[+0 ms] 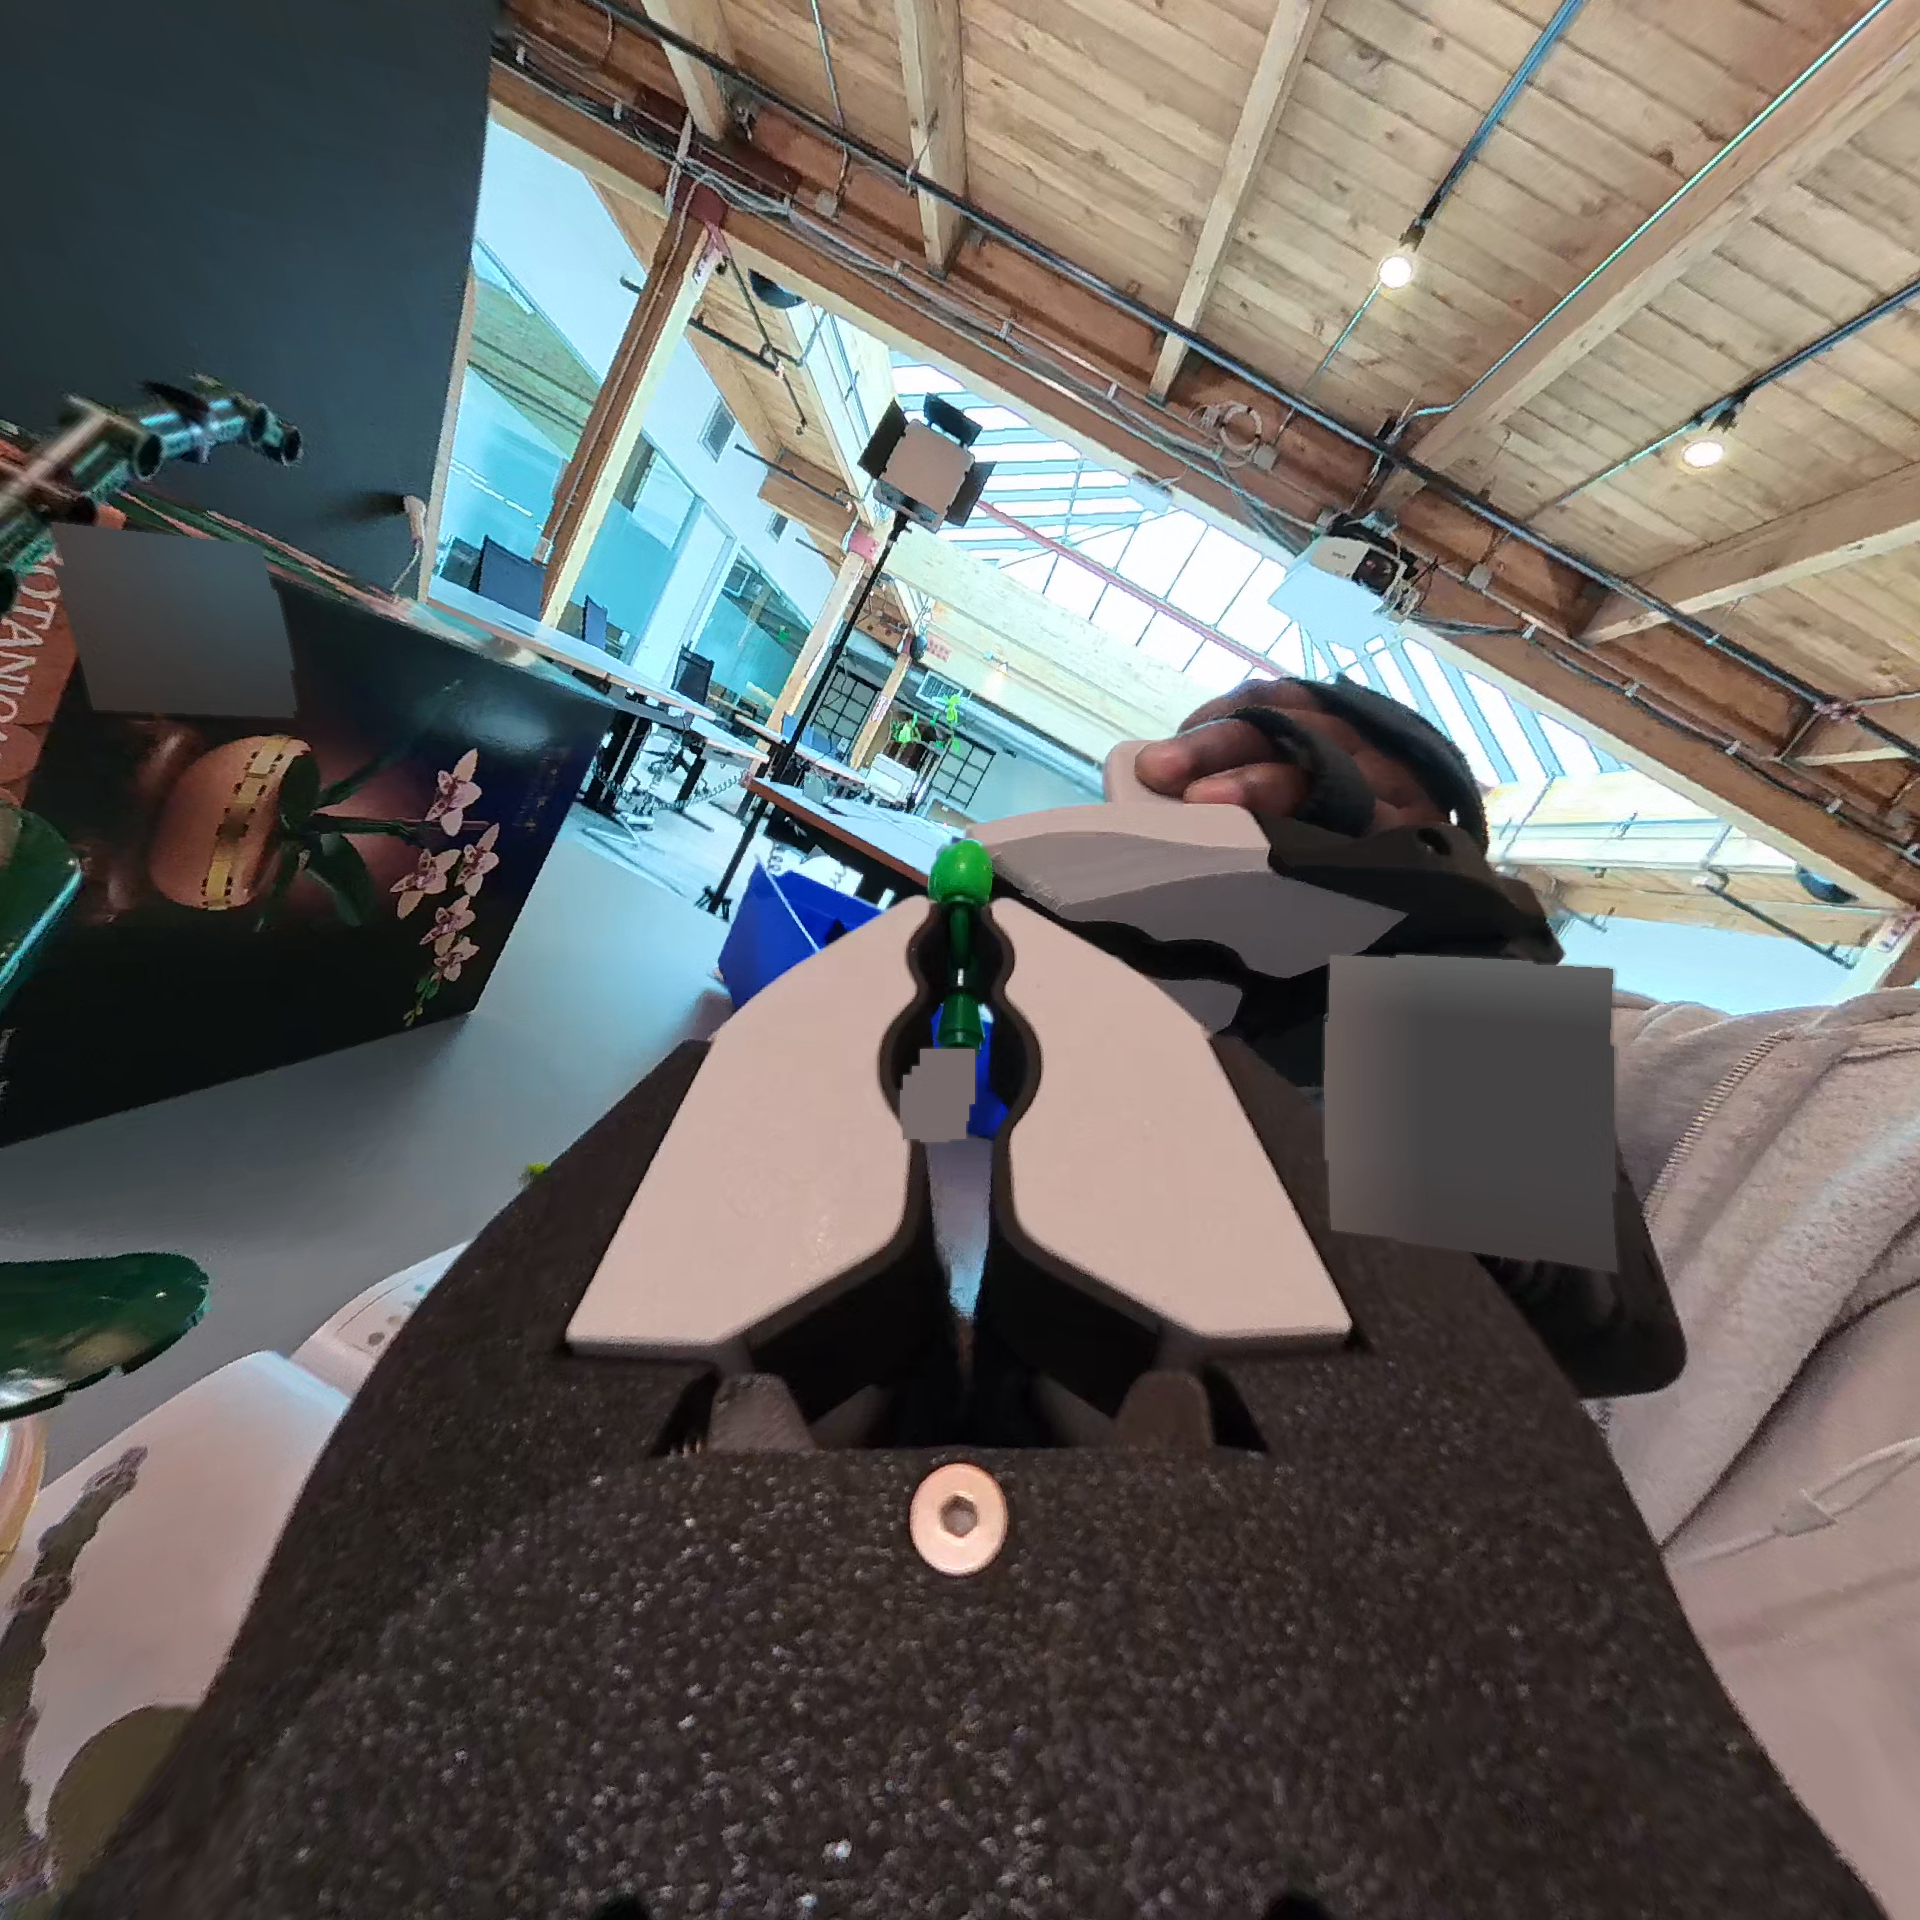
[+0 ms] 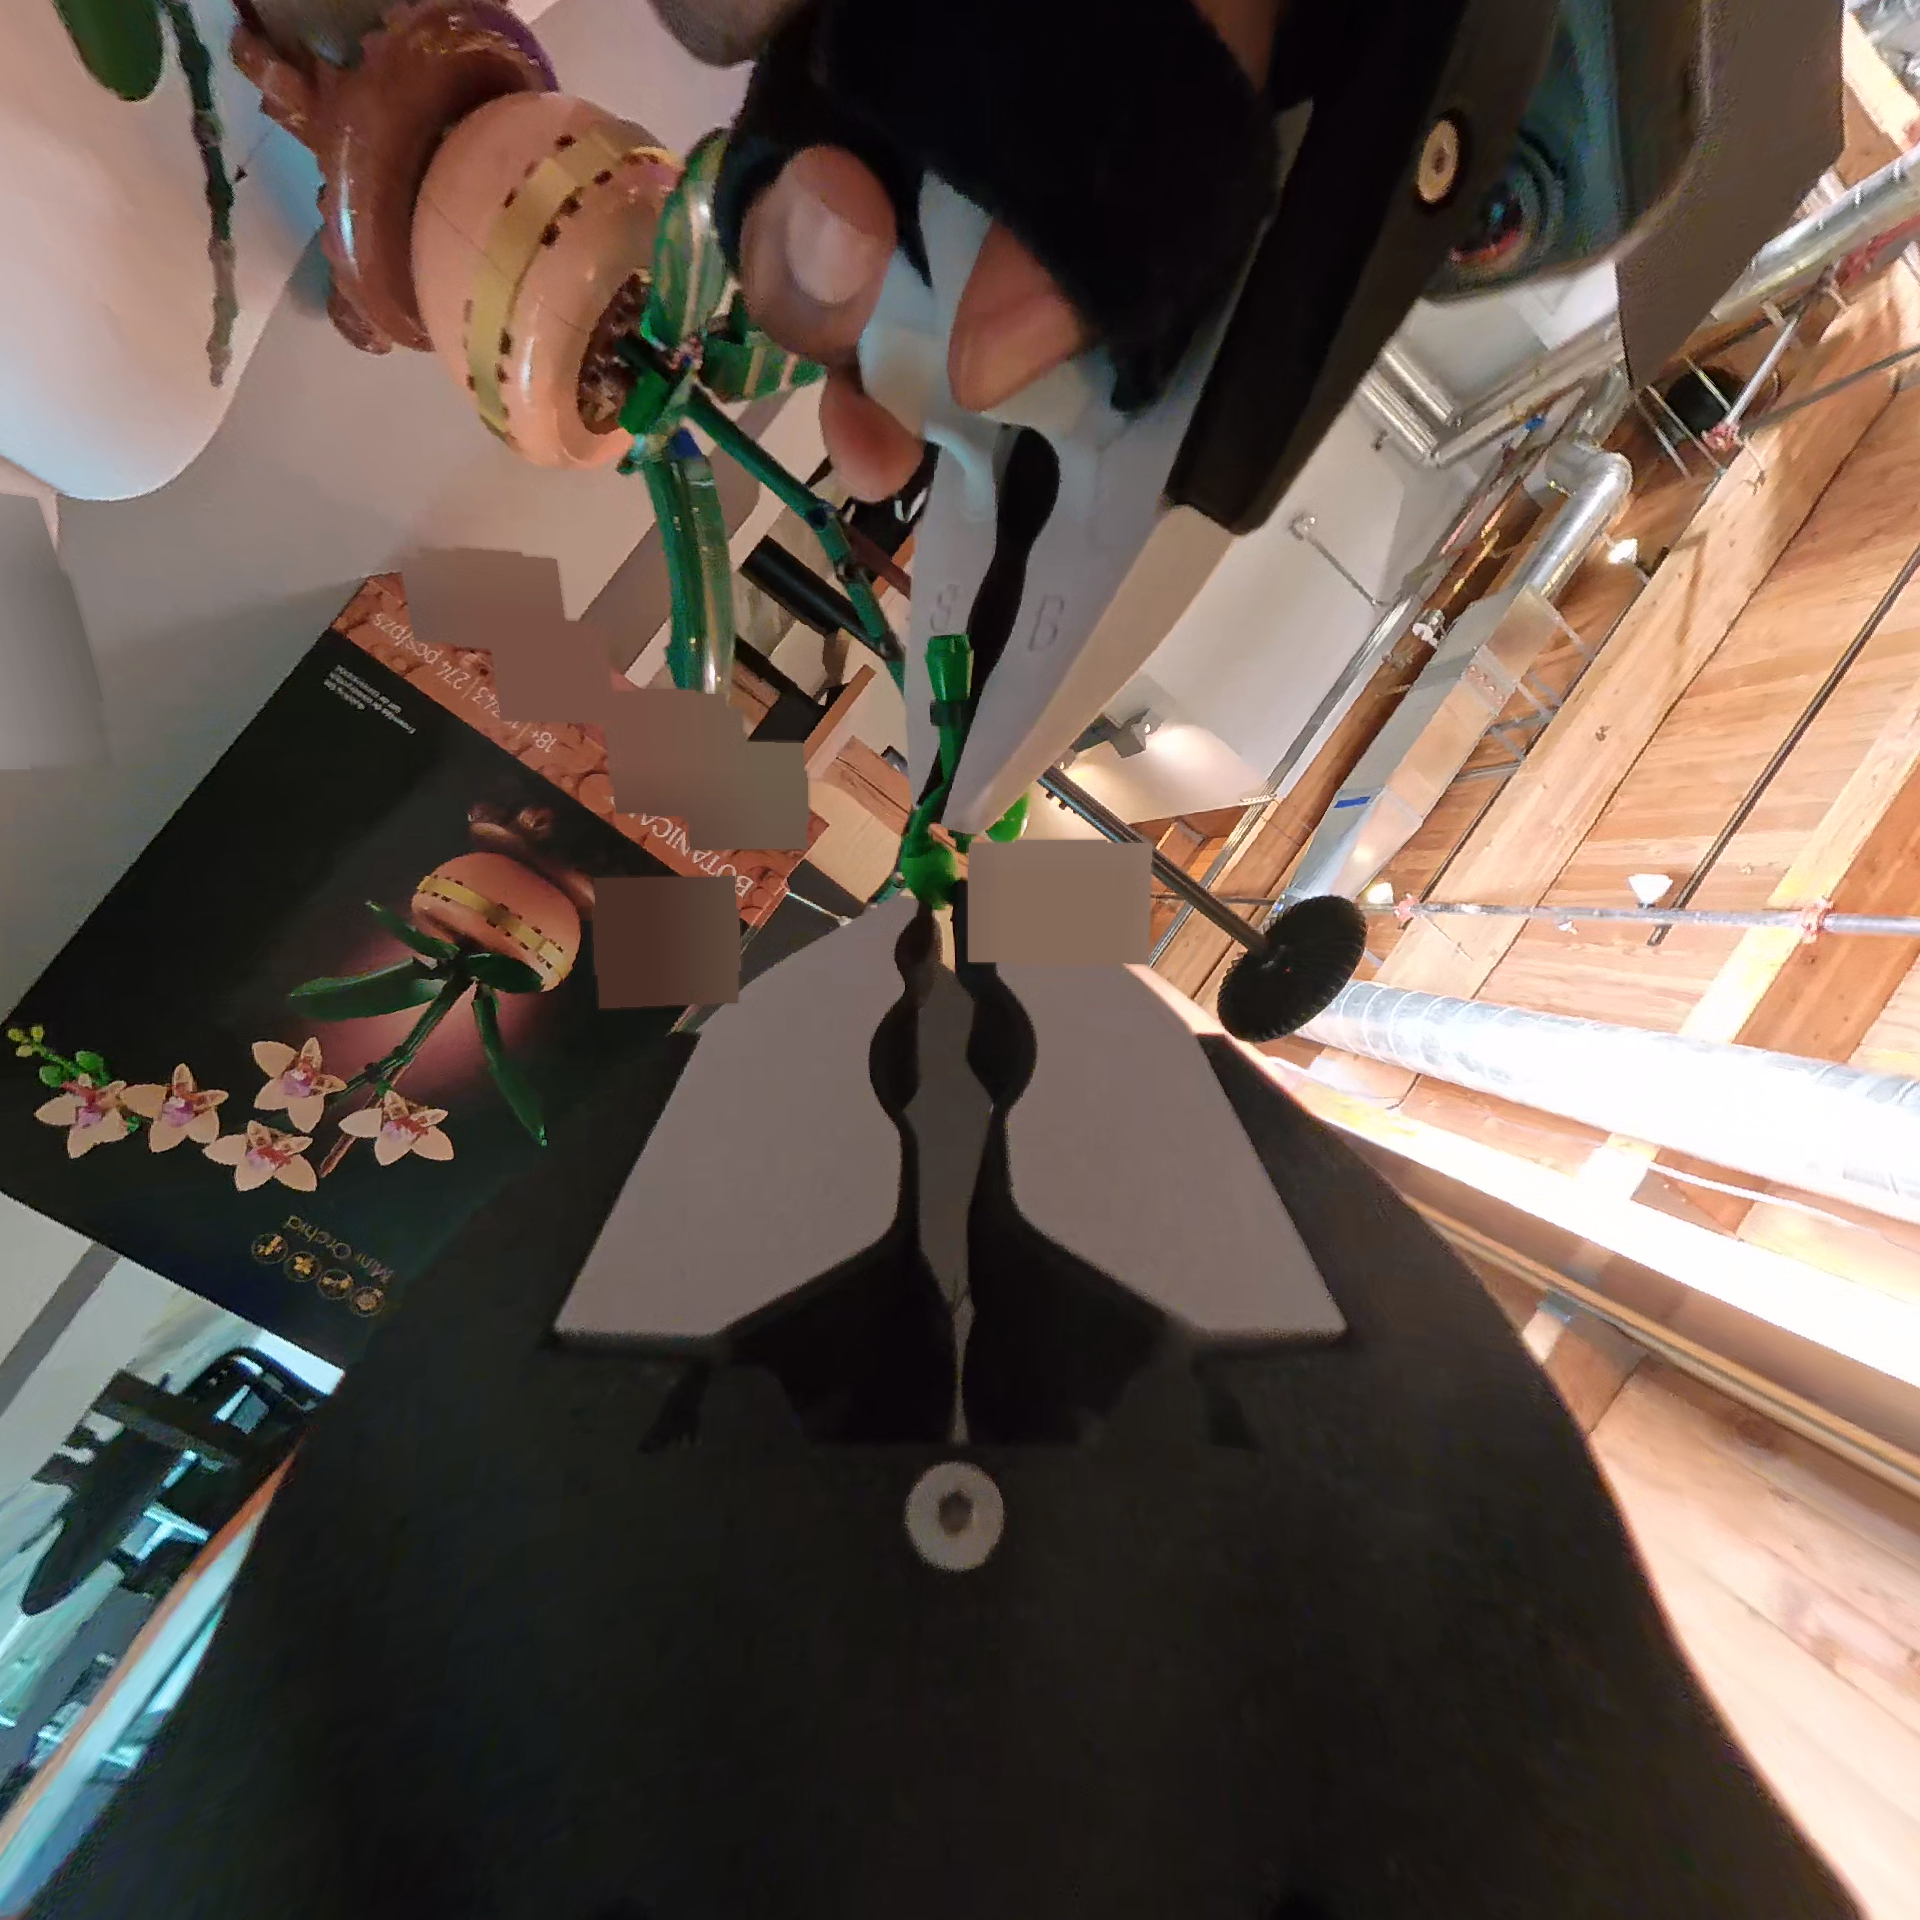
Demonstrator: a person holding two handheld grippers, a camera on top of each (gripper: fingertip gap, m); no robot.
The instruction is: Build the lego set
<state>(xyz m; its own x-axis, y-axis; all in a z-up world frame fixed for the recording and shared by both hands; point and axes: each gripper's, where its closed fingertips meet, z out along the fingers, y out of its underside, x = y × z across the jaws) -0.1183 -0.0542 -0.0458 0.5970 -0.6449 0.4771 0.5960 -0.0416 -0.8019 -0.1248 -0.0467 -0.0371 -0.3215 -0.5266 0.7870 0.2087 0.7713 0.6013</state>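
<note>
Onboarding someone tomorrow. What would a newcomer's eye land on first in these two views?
Centre of the left wrist view: the left gripper shut on a small green stem piece, its bud tip poking past the fingertips. In the right wrist view, the pink-and-gold pot of the half-built orchid sits upper left, with the dark set box below it, while the right gripper meets another green piece.

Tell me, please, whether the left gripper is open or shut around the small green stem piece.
Shut: the left gripper has its two pale fingers closed on the green stem piece, whose rounded tip sticks out past them.
</note>
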